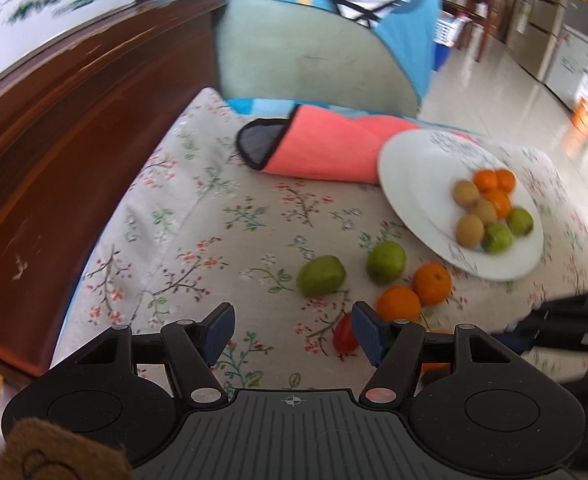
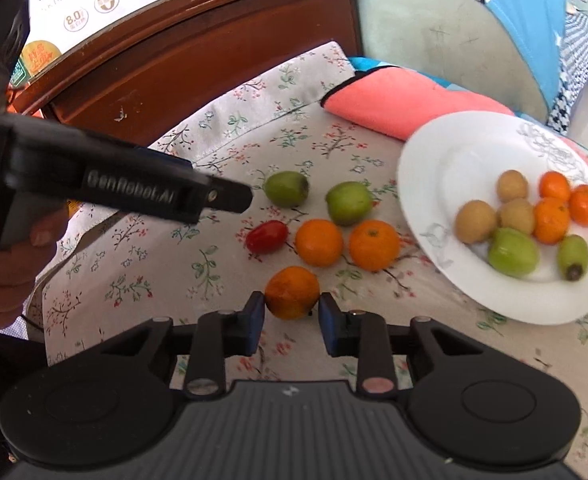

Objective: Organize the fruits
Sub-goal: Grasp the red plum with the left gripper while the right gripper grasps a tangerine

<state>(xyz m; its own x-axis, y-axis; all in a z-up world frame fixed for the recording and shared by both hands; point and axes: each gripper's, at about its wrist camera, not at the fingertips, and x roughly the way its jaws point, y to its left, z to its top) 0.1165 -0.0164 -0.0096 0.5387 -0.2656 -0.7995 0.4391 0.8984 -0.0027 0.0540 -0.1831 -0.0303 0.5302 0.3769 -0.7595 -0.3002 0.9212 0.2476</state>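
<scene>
Six fruits lie loose on the floral cloth (image 2: 230, 128), all short of the white plate (image 2: 445, 152). Nearest, an orange (image 2: 292, 291) sits between the fingers of the right gripper (image 2: 290, 322); the jaws stand apart, pads just beside the peel, touching or not I cannot tell. Not yet clamped, by my reading.

Beyond it, away from the plate: red tomato (image 2: 267, 235). Closer to the plate: two more oranges (image 2: 318, 242), side by side. Further back, two green fruits (image 2: 286, 188), the nearer-to-plate one almost at the rim.

Left gripper (image 1: 292, 330) hovers above the cloth, jaws wide apart and empty, the tomato showing just behind its right finger.

On the plate already: three brown fruits (image 2: 476, 221), three small oranges, two green ones, grouped loosely by kind.

Far side of the plate: pink towel (image 2: 397, 100), wooden headboard behind.

Judgement: a bit over half done. Eight plated, six left; the orange in the jaws looks next.
</scene>
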